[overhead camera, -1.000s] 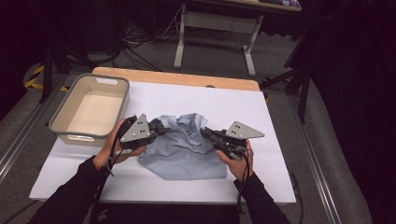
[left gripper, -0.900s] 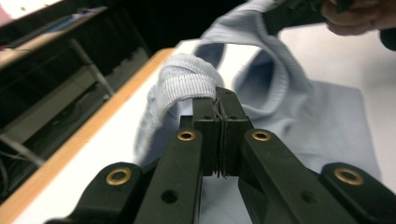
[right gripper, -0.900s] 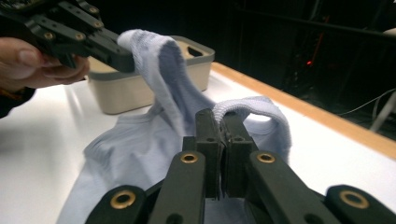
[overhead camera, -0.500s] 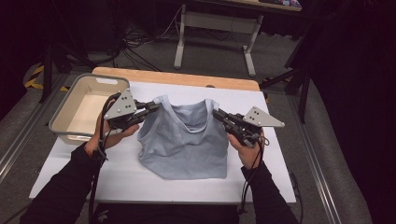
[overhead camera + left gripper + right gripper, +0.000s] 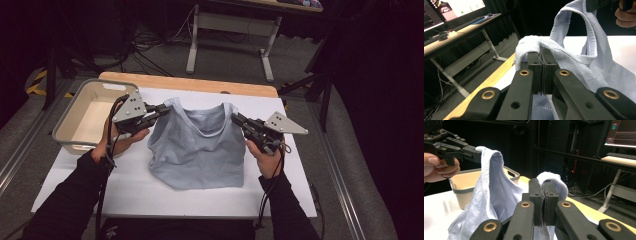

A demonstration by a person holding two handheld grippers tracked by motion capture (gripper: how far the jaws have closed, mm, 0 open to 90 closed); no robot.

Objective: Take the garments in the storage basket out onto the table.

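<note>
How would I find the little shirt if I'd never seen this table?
Look at the white table with the beige bin at its left. The pale blue tank top hangs mid-table, each shoulder strap pinched by a black gripper; it's the only cloth there.

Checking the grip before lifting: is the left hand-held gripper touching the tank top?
Touching. The left gripper view shows the left hand-held gripper clamped shut on a shoulder strap of the tank top.

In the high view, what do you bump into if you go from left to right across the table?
Beige bin → left gripper, pinching one shoulder strap → pale blue tank top, held up between the two → right gripper, pinching the other strap.
</note>
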